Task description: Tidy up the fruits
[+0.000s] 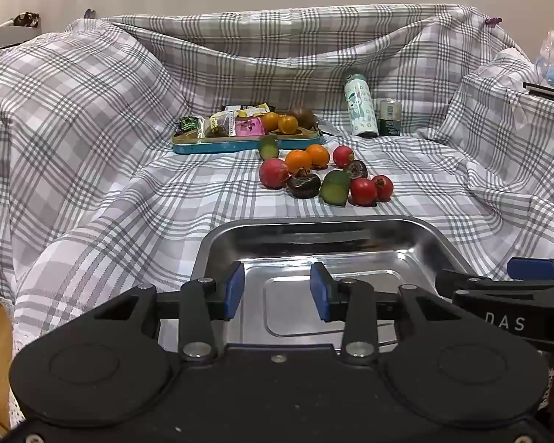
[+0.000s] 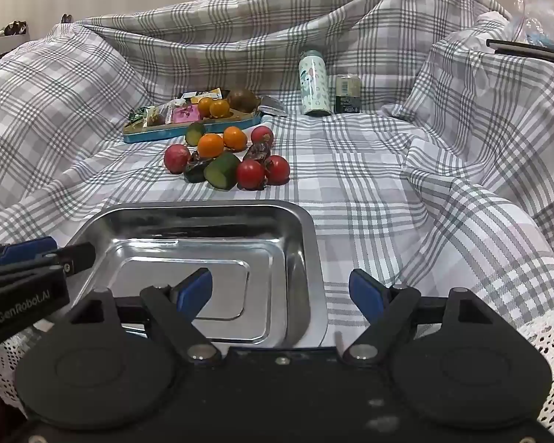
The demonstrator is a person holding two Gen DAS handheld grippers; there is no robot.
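Steel gleams right under me: a shiny metal tray [image 1: 417,236] sits bare on the checked cloth [image 1: 92,147], and both my tools hang over its near edge. My left gripper [image 1: 277,291] has its jaws spread with nothing between the blue pads [image 1: 234,289], poised over the tray's middle. My right gripper [image 2: 280,295] has its jaws spread wider, also holding nothing, over the tray's right rim. Toward twelve o'clock from the tray lies the loose pile of fruit [image 1: 325,177]: two oranges [image 1: 308,158], red round fruits [image 1: 363,191], a green piece [image 1: 335,187] and dark ones, all crowded together on the cloth. Just beyond them a blue-rimmed tray [image 1: 218,146] carries snack packets and a few more fruits. At about one o'clock a patterned bottle [image 1: 359,105] stands upright beside a small can [image 1: 389,117].
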